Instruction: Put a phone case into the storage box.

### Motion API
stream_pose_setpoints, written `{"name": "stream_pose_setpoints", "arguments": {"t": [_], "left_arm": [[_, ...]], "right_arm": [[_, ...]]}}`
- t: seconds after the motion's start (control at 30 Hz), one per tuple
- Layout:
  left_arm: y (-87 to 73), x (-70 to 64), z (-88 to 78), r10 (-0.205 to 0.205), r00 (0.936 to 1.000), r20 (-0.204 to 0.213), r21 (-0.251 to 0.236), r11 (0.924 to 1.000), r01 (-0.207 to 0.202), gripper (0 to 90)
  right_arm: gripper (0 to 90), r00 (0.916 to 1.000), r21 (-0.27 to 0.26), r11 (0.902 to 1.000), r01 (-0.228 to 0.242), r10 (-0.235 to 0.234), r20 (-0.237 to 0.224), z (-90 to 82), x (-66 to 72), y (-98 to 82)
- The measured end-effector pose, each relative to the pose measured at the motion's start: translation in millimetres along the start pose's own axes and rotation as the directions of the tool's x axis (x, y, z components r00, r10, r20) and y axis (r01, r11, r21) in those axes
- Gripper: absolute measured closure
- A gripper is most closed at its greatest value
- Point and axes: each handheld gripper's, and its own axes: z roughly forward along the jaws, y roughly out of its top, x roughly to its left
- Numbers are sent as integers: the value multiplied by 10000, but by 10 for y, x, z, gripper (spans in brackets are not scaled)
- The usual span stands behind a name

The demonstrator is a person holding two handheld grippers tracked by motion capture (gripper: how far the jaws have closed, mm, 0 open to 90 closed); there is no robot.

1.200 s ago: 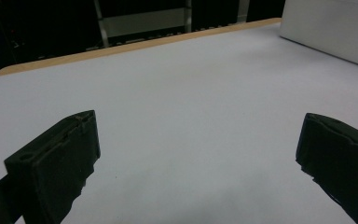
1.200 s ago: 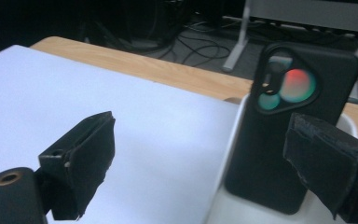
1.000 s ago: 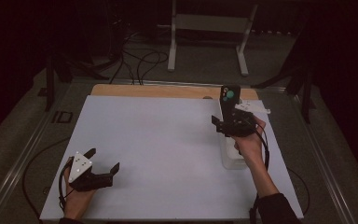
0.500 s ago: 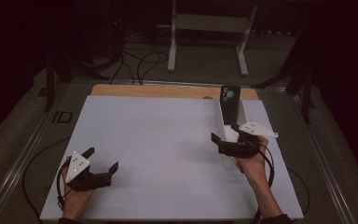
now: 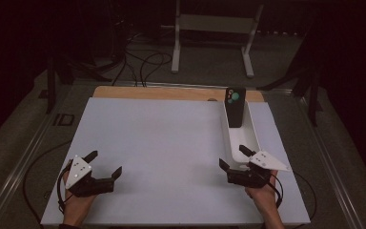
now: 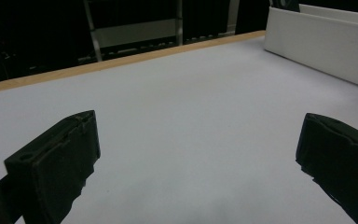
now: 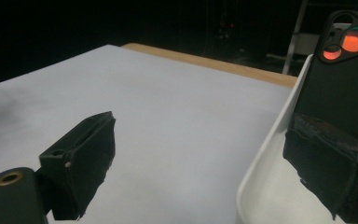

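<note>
Jaws of the right gripper [image 5: 236, 161] gape, phone [image 5: 234, 106] well beyond them

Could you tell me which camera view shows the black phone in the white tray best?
The high view: the phone lies whole in the tray. The right gripper view crops it behind a jaw; the left gripper view catches a corner.

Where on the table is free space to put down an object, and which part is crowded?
The white mat is bare from the left gripper across to the white tray. The crowded part is the right side, where the tray holds a black phone and the right gripper sits at its near end.
</note>
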Motion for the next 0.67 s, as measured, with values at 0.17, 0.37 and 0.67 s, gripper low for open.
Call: {"name": "stream_pose_setpoints", "arguments": {"t": [0.17,0.37,0.67], "left_arm": [[0,-4,-5,53,10000,29,9,10000,-53,0],[-3,-9,-8,135,9999,69,31,9999,-135,0],[-7,-34,11,214,9998,63,112,9997,-215,0]], "right_arm": [[92,9999,-278,9995,113,-114,-31,-42,5,-66],[91,9995,-227,9992,319,-319,-13,-16,32,-121],[91,9993,-167,9991,378,-379,-63,0,34,-152]]}}
